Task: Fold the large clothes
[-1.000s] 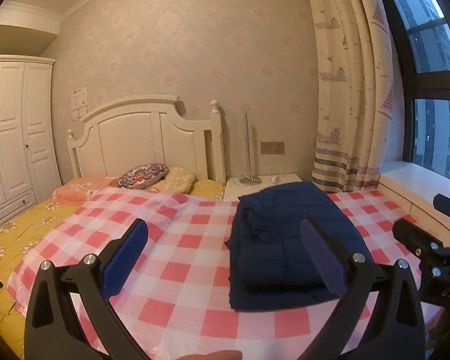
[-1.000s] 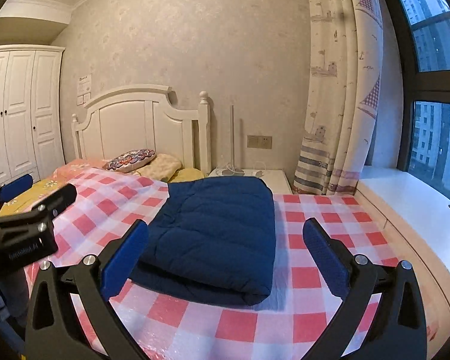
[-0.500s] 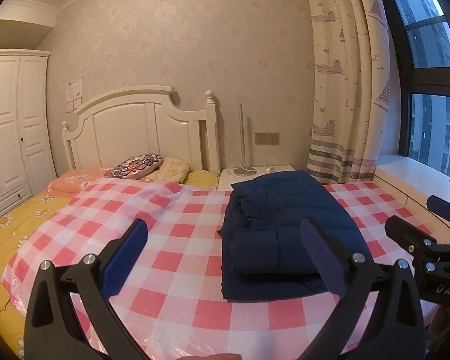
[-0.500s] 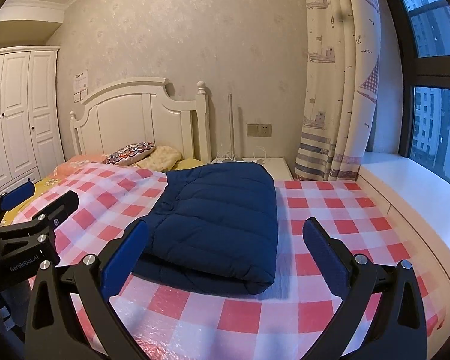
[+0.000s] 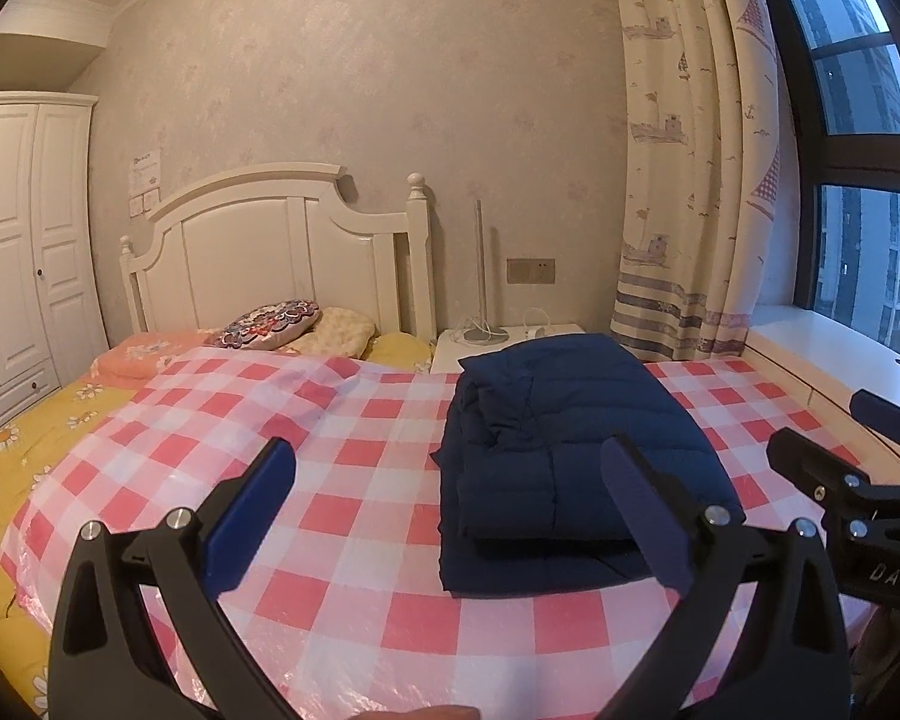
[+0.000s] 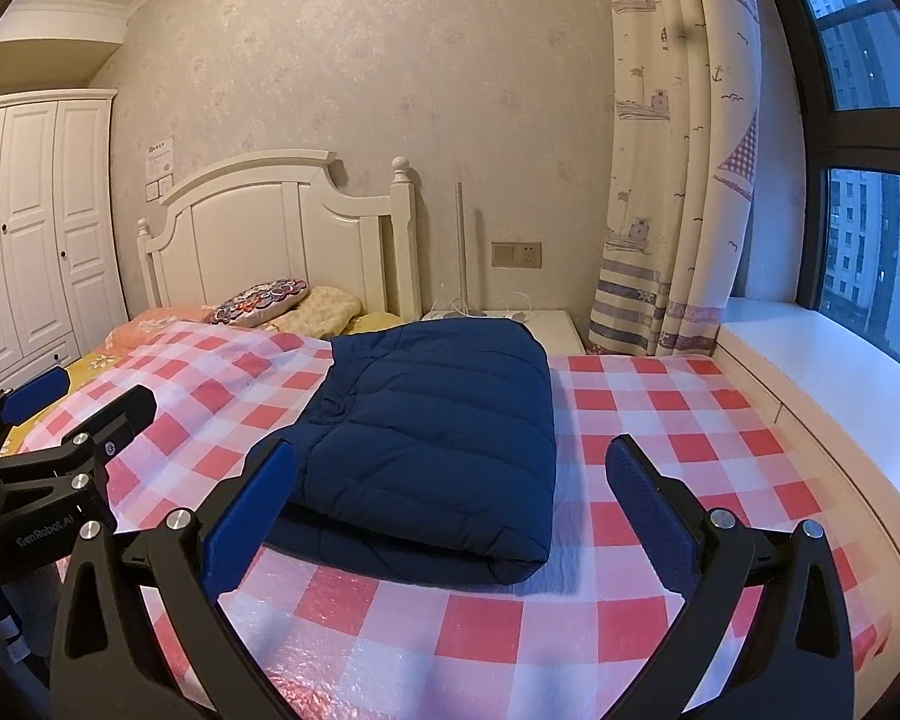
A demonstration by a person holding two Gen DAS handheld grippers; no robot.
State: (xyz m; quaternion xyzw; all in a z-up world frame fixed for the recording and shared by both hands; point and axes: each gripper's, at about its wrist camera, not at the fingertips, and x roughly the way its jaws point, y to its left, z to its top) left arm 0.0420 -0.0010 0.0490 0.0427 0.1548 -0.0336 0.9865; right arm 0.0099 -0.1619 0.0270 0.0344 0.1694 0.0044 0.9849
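Garment: a navy-blue quilted puffer jacket lay folded into a thick rectangular bundle on the pink-and-white checked plastic sheet that covered the bed.
Place: it sat right of the sheet's middle in the left wrist view, and near the centre, a little to the left, in the right wrist view.
Long axis: it ran from the near edge of the bed toward the far wall.
Ends: the rounded fold edge faced the near right; the looser layered edges showed along the left side and at the far end.
Left gripper: the black two-finger gripper with blue pads was held low over the near edge of the bed, aimed toward the far wall. Its jaws stood wide apart with nothing between them, and it was clear of the jacket.
Right gripper: a matching black gripper with blue pads was held level beside the left one, pointing the same way. It was spread just as wide, gripped nothing, and touched no cloth.
Person: a fingertip showed at the bottom edge of the left wrist view.
Bed: a yellow daisy-print sheet showed left of the checked sheet, with pillows against the white wooden headboard.
Surroundings: a white nightstand stood behind the jacket, a boat-print curtain and a window to the right, and a white wardrobe at far left.
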